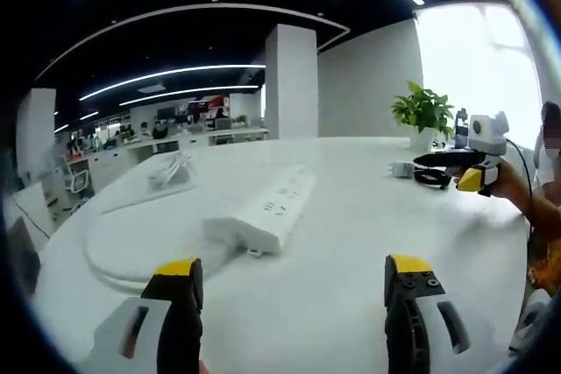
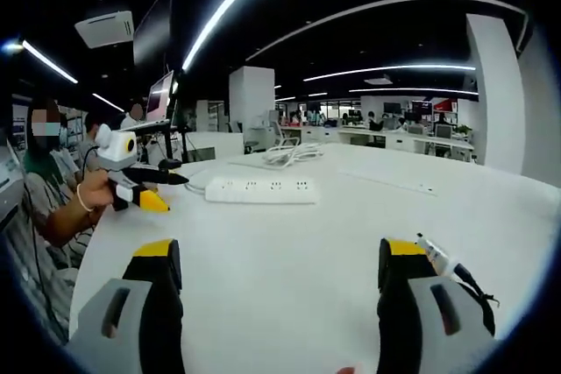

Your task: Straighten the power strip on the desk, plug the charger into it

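A white power strip (image 1: 272, 208) lies at a slant on the white desk (image 1: 351, 243), and its white cord (image 1: 110, 247) loops off to the left. My left gripper (image 1: 294, 279) hovers just short of the strip, open and holding nothing. A small white charger (image 1: 401, 168) with a black cable sits further right, beside my right gripper (image 1: 460, 168). In the right gripper view the strip (image 2: 261, 188) lies across the desk ahead. My right gripper (image 2: 280, 260) is open and empty, with the charger (image 2: 436, 256) by its right jaw. The left gripper (image 2: 145, 186) is held in a hand.
A coiled white cable bundle (image 1: 171, 168) lies beyond the strip. A potted plant (image 1: 422, 111) stands at the desk's far right edge, near the window. A person (image 2: 44, 181) sits at the desk's left side. Office desks and monitors fill the background.
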